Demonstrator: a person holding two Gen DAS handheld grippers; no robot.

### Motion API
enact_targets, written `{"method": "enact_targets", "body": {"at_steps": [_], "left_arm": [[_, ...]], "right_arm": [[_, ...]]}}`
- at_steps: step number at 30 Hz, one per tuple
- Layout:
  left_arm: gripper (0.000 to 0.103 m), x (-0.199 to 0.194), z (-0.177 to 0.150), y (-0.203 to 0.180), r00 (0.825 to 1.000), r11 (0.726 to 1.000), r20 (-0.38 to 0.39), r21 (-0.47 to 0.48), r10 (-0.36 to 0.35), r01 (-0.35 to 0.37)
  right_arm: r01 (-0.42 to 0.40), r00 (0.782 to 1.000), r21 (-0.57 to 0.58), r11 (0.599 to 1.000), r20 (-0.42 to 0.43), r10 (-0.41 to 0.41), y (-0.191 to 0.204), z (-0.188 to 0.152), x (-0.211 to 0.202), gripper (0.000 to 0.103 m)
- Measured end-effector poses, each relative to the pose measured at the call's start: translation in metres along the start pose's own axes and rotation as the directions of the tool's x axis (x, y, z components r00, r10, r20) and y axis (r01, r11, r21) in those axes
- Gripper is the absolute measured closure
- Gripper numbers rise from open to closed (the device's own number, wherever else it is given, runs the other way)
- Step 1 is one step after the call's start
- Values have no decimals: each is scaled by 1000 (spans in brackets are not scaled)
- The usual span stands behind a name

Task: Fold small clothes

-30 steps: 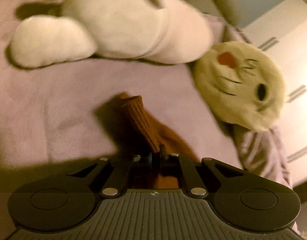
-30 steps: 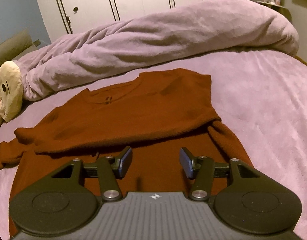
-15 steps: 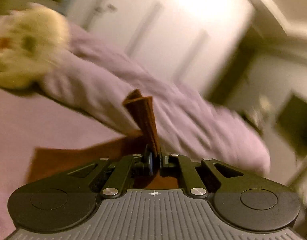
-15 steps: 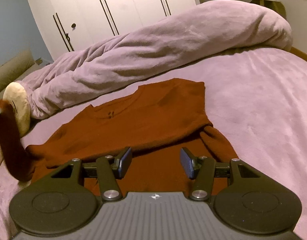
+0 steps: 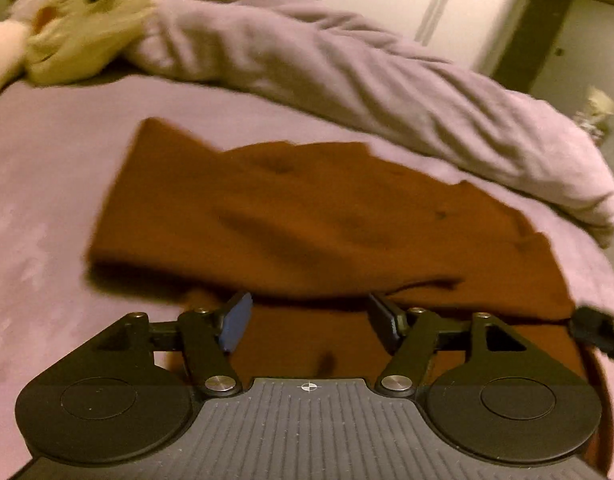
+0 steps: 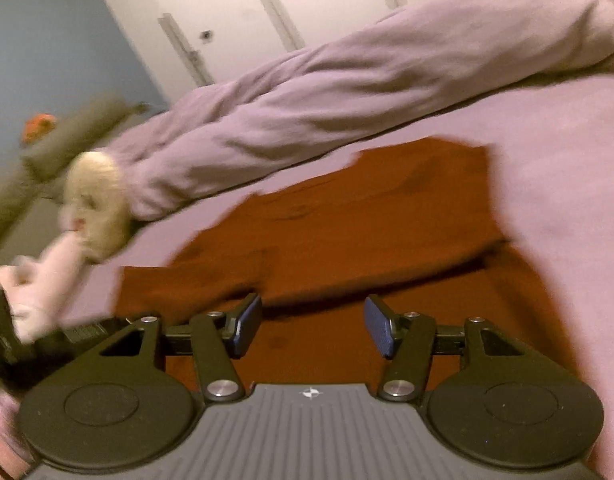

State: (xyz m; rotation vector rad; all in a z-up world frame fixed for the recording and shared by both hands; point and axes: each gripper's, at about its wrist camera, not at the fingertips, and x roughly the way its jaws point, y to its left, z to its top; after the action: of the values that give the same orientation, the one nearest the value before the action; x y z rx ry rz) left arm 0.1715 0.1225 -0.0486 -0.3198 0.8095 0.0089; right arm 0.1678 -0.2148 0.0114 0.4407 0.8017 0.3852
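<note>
One brown sweater (image 5: 307, 220) lies flat on the purple bed cover (image 5: 47, 200), both sleeves folded in across the chest; its long axis runs from the hem by the grippers to the neckline at the far end, neck pointing toward the rolled duvet (image 5: 387, 80); in the left wrist view the folded upper part spreads left to right across the frame; motion blur in both views.

Left gripper (image 5: 311, 322): jaws wide apart, holding nothing; both pads hover just over the sweater's lower part, right at the edge of the folded sleeve; cannot tell if they touch the cloth. Right gripper (image 6: 313, 328): jaws also wide, empty, above the same lower part of the sweater (image 6: 347, 232); contact unclear.

Counts: one sweater; two grippers; one duvet roll (image 6: 347, 92) behind the sweater; one cream plush toy (image 5: 87, 16) at far left beside the duvet end, also seen in the right view (image 6: 95, 204); white wardrobe doors (image 6: 267, 8) behind.
</note>
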Motion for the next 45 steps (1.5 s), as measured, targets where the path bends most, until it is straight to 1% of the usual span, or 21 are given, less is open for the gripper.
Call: {"method": "enact_targets", "body": {"at_steps": [3, 5, 6, 8, 9, 12, 13, 15, 16, 22, 23, 24, 25, 27, 30, 32, 35, 37, 41, 45], "left_arm": [[32, 2, -7, 13, 999, 999, -26, -18, 45, -46], [32, -2, -14, 21, 998, 998, -31, -33, 48, -49], [32, -2, -17, 24, 999, 998, -30, -44, 40, -41], [32, -3, -16, 26, 999, 998, -20, -45, 32, -33], [32, -3, -16, 27, 999, 999, -14, -43, 30, -30], [32, -5, -16, 32, 1000, 998, -6, -57, 18, -18], [32, -3, -15, 33, 1000, 998, -5, -67, 12, -12], [32, -3, -14, 34, 1000, 997, -5, -78, 3, -4], [32, -2, -14, 35, 1000, 997, -6, -77, 2, -3], [31, -2, -14, 33, 1000, 998, -9, -69, 8, -8], [31, -2, -13, 33, 1000, 997, -10, -75, 9, -10], [31, -2, -12, 33, 1000, 997, -12, -82, 11, -12], [31, -3, -11, 32, 1000, 996, -12, -86, 14, -15], [31, -4, -7, 31, 1000, 996, -5, -89, 22, -23], [31, -5, -2, 29, 999, 995, 3, -86, 40, -40], [31, -3, 0, 27, 999, 995, 4, -90, 46, -45], [31, 1, 2, 22, 999, 994, 0, -93, 54, -54], [31, 4, 3, 18, 999, 994, 0, -92, 53, -53], [31, 8, 7, 9, 999, 995, 0, -84, 48, -48], [31, 12, 9, 5, 998, 995, -6, -75, 58, -59]], "right_arm": [[-75, 994, 32, 997, -76, 78, 20, 8, 41, 46], [-117, 986, 69, 991, -111, 125, 30, 14, 67, 61], [-131, 981, 97, 987, -131, 143, 33, 16, 79, 61], [-101, 977, 164, 981, -171, 129, 32, 17, 97, 61], [-97, 973, 212, 972, -184, 137, 29, 17, 106, 62], [-62, 970, 300, 952, -205, 128, 20, 13, 122, 69], [-60, 969, 326, 944, -209, 134, 18, 11, 128, 71], [-61, 967, 374, 925, -206, 148, 17, 9, 136, 73], [-67, 968, 390, 919, -200, 155, 16, 9, 141, 77], [-68, 964, 462, 884, -197, 177, 13, 12, 152, 77], [-64, 965, 455, 888, -197, 171, 14, 11, 153, 81], [-62, 967, 436, 898, -198, 163, 15, 12, 154, 97], [-49, 970, 394, 918, -200, 137, 19, 14, 153, 98], [-39, 980, 308, 951, -176, 97, 27, 19, 143, 98], [-29, 994, 182, 983, -97, 47, 39, 32, 119, 98], [-21, 999, 131, 991, -31, 25, 39, 41, 100, 98], [1, 999, 93, 996, 32, -4, 29, 54, 78, 98], [34, 998, 80, 996, 48, -38, 17, 60, 71, 98], [99, 994, 85, 991, 40, -103, -11, 63, 67, 98], [158, 986, 57, 986, 47, -161, -26, 63, 66, 98]]}}
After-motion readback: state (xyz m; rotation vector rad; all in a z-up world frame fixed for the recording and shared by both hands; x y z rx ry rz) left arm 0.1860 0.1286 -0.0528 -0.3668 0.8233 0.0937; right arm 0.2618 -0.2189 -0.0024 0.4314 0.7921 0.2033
